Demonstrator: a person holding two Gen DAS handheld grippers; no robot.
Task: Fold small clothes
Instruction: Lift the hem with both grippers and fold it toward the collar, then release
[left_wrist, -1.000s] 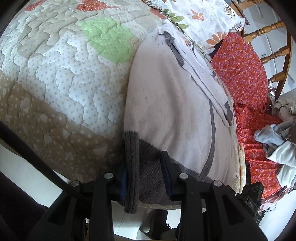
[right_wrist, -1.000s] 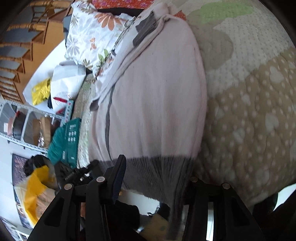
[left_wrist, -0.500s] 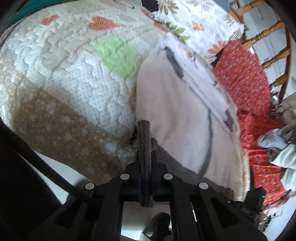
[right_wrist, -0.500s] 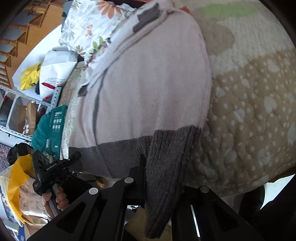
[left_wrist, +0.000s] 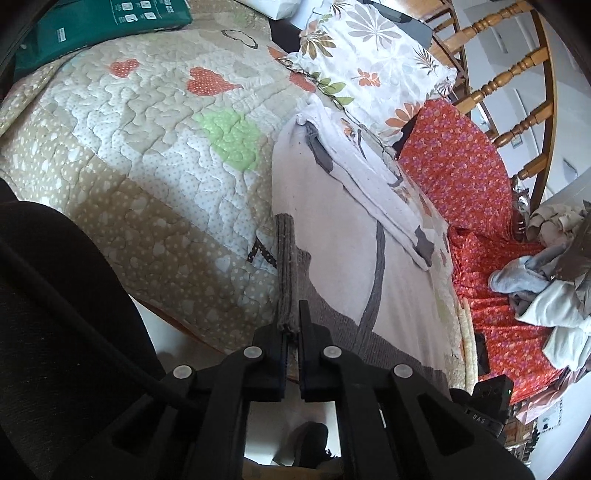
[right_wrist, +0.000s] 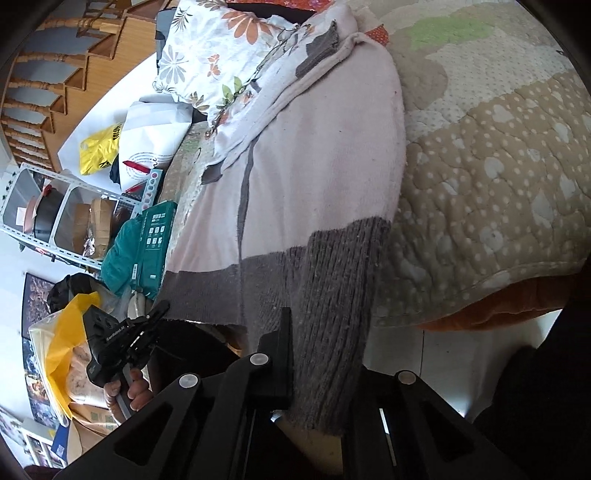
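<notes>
A pale pink sweater (left_wrist: 332, 236) with a grey ribbed hem lies lengthwise on a quilted bed; it also shows in the right wrist view (right_wrist: 325, 155). My left gripper (left_wrist: 291, 328) is shut on the left corner of the grey hem (left_wrist: 286, 273), which stands up as a narrow fold between the fingers. My right gripper (right_wrist: 321, 354) is shut on the right corner of the hem (right_wrist: 332, 295), lifted off the bed edge. The left gripper also shows in the right wrist view (right_wrist: 122, 339), held by a hand.
The heart-patterned quilt (left_wrist: 129, 147) covers the bed. A floral pillow (left_wrist: 369, 62) and a red flowered cloth (left_wrist: 461, 177) lie at the far end, with a pile of pale clothes (left_wrist: 546, 288) beside it. A green box (right_wrist: 147, 243) and shelves (right_wrist: 44, 210) stand at the left.
Both grippers closed on the grey hem corners and have lifted them up and forward off the bed edge. More of the bed and pillow came into view.
</notes>
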